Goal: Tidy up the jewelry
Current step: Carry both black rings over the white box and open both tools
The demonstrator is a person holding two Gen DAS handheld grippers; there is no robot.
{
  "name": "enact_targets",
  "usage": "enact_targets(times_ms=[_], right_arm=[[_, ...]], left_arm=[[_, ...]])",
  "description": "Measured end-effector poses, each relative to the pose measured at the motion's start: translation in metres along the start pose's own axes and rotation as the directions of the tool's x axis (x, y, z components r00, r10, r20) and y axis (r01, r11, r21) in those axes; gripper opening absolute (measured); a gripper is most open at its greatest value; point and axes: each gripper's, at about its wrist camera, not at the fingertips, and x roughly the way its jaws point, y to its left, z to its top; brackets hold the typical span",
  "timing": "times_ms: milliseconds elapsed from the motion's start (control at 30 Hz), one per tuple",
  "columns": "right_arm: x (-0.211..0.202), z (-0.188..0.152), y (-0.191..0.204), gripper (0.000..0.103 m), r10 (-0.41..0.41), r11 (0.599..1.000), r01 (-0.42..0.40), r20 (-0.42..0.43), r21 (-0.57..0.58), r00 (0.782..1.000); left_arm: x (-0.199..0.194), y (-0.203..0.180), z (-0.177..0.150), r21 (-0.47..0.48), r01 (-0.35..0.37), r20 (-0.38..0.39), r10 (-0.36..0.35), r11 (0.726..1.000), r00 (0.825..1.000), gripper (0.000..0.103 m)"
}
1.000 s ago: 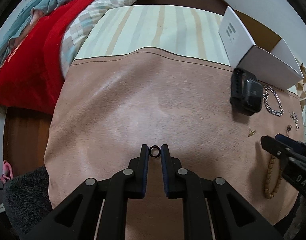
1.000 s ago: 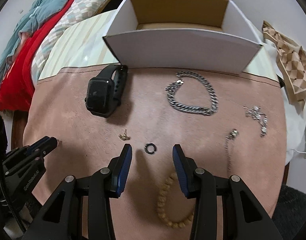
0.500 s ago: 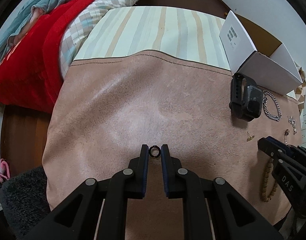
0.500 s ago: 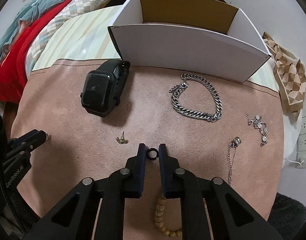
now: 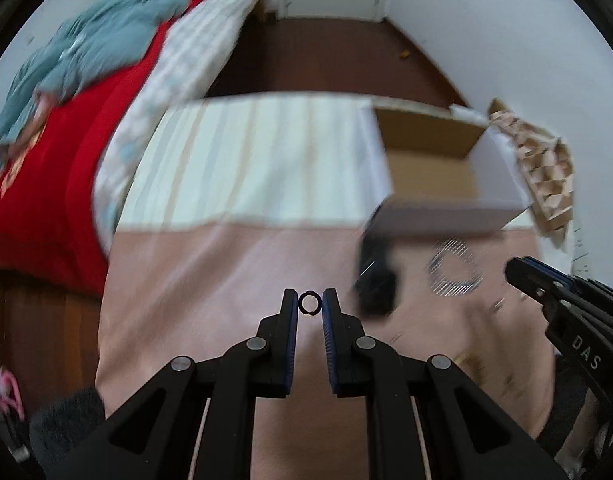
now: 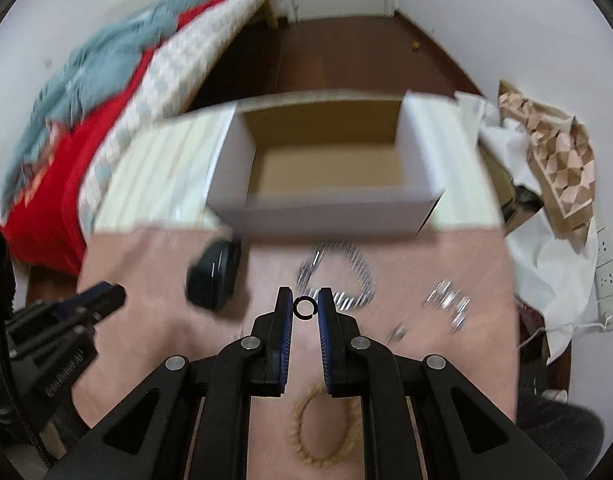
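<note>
My left gripper (image 5: 309,303) is shut on a small black ring (image 5: 308,303), held above the pink cloth (image 5: 210,280). My right gripper (image 6: 305,306) is shut on a second small black ring (image 6: 304,306), also lifted off the cloth. An open white cardboard box (image 6: 326,200) stands at the back; it also shows in the left wrist view (image 5: 438,184). On the cloth lie a black smartwatch (image 6: 214,272), a silver chain bracelet (image 6: 342,276), silver earrings (image 6: 446,304) and a wooden bead bracelet (image 6: 322,424). Both views are motion-blurred.
A bed with red and teal bedding (image 5: 58,128) lies to the left. A striped cloth (image 5: 246,160) covers the table's far part. A patterned beige cloth (image 6: 558,168) and a wall socket (image 6: 606,280) are at the right.
Both grippers have risen and tilted toward the box, each carrying its ring. A second ago the right gripper was open around its ring; it closed on it and lifted it.
</note>
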Motion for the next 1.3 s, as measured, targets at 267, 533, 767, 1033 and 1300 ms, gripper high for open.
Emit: enact_targets(times_ms=[267,533,767,1033,1300], right_arm=[[-0.006,0.087,-0.047,0.013,0.046,0.999,-0.047,0.084,0.007,0.995],[0.052,0.124,-0.079,0.013,0.171,0.982,-0.166,-0.055,0.085,0.984],[0.077,0.121,-0.079,0.014,0.228,0.970,-0.217,-0.092,0.114,0.969],[0.073,0.122,-0.077,0.044,0.206,0.973,-0.195,-0.080,0.126,0.975],[0.036,0.111,-0.069,0.066,-0.002,0.998,0.001,0.016,0.058,1.000]], left_arm=[[-0.002,-0.053,0.078,0.061,0.100,0.066,-0.104,0.993,0.992,0.010],[0.053,-0.065,0.129,0.004,0.208,-0.058,-0.207,0.978,0.977,0.010],[0.070,-0.061,0.138,-0.032,0.219,-0.109,-0.222,0.975,0.969,0.011],[0.059,-0.055,0.147,-0.036,0.167,-0.064,-0.169,0.985,0.983,0.047],[0.025,-0.036,0.129,-0.016,0.041,0.064,-0.040,0.999,0.997,0.086]])
